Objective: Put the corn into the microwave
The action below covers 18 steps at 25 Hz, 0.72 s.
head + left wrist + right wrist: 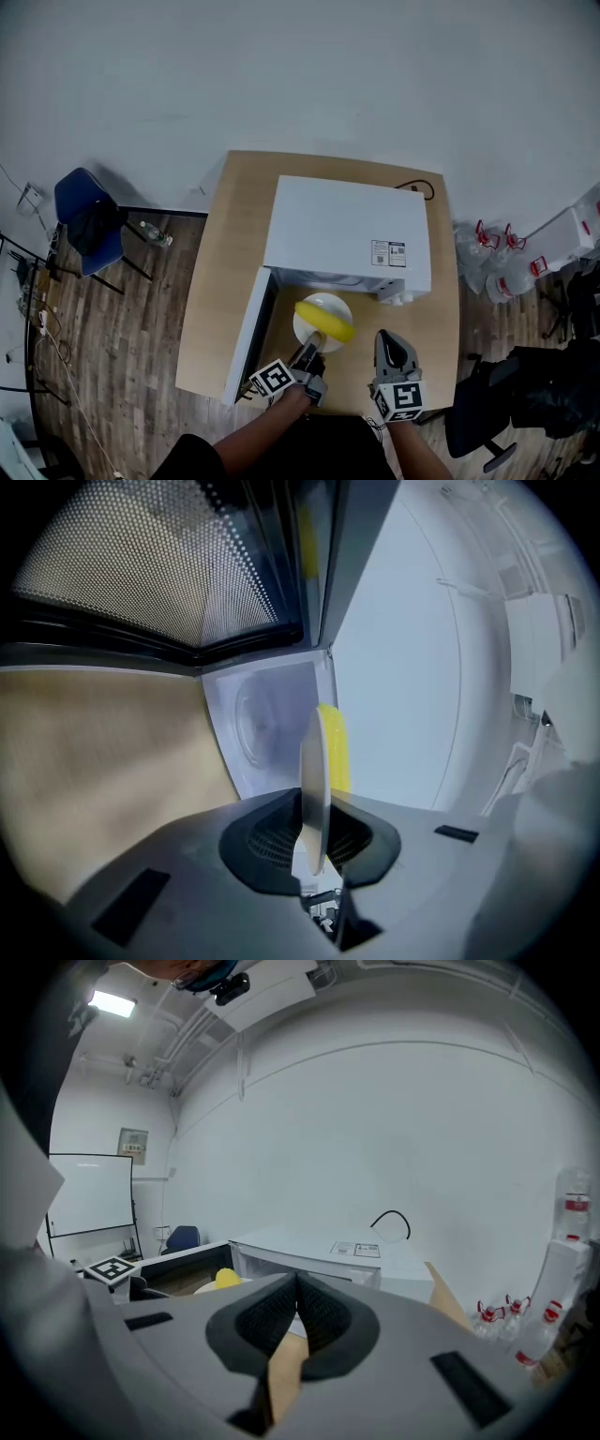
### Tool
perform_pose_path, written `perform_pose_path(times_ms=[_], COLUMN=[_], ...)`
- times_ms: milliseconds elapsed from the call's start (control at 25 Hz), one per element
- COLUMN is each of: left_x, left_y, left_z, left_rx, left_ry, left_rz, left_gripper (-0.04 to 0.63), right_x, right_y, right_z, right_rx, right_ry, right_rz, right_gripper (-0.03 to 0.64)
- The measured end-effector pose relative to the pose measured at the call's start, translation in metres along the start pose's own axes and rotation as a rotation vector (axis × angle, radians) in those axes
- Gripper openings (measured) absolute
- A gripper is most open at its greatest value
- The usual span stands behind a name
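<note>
Yellow corn (325, 322) on white plate (328, 302), at mouth of open microwave (347, 230); door (246, 328) swung left. Step in hand, by judgement: plate going into cavity. Next move calls for level push inward, rim clear of frame, then release. Left gripper (309, 354): jaws clamped on plate rim. Right gripper (389, 352): jaws together, nothing held, just beside plate over wooden table (220, 272).

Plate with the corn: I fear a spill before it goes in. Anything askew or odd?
Nothing stands out: the left gripper clamps the plate by its rim, the corn lies on it, nothing spilled.
</note>
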<state>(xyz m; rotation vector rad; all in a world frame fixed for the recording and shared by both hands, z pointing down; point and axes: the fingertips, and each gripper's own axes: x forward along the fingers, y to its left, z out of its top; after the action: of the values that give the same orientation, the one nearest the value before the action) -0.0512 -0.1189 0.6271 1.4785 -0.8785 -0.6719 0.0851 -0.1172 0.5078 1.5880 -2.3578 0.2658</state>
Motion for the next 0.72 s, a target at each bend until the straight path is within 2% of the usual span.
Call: perform_pose_path(times_ms=[360,600,720], left_x=[0.035,0.049,0.063], left_y=[0.023,0.042,0.043], left_z=[0.005,0.017,0.026], left_rx=[0.008,-0.089,-0.117], left_ry=[-0.025,-0.110,-0.134], left_rz=[0.032,0.038,-0.009], left_gripper=[0.029,0.029,0.029], right_x=[0.031,0.046,0.052], right_y=[-0.010,-0.028,-0.038], right_z=[-0.024,-0.034,-0.042], right_rx=[0.024,0.072,0.094], right_ry=[0.065,0.075,0.082], right_rz=[0.042,0.041,0.025], right_gripper=[0.060,0.060,0.060])
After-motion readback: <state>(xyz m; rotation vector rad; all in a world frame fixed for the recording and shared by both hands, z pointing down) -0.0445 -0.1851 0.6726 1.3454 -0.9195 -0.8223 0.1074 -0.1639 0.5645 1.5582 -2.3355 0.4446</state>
